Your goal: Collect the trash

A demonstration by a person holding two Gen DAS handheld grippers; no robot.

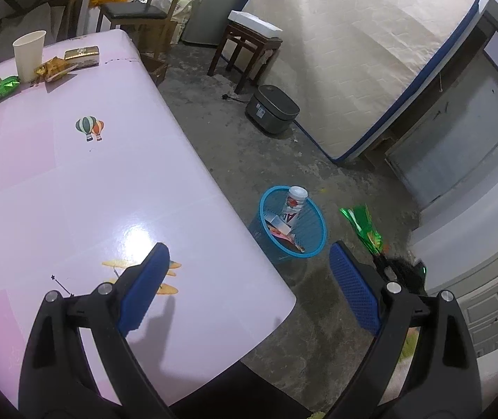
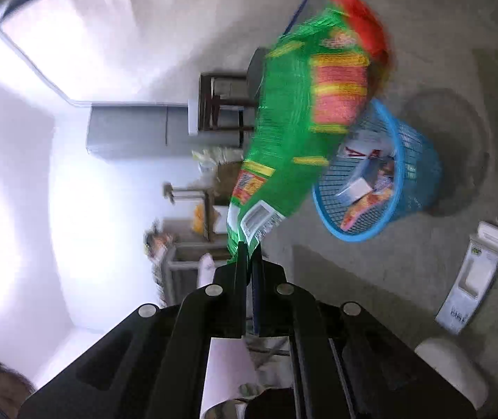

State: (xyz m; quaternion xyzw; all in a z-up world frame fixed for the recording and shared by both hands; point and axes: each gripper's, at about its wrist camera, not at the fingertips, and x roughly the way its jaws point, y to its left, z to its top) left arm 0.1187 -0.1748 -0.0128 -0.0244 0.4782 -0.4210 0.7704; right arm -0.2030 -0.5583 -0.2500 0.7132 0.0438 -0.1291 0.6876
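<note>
pinching a crinkly green foil snack wrapper [image 2: 284, 132] in my right gripper [image 2: 248, 255] to drop into the blue mesh plastic basket [image 2: 413, 160]; left gripper [image 1: 249, 279] gapes empty.

Glossy pale pink tabletop [image 1: 74, 188] printed with striped hot-air balloons [image 1: 90, 127], bright blue plastic mesh wastebasket [image 1: 292, 225], crinkled green snack wrapper [image 2: 284, 132] with red-and-yellow panels, blue-padded black left gripper [image 1: 249, 289], white paper cup [image 1: 29, 55]

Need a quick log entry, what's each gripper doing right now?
Left gripper: open, holding nothing.
Right gripper: closed on the green snack wrapper.
</note>
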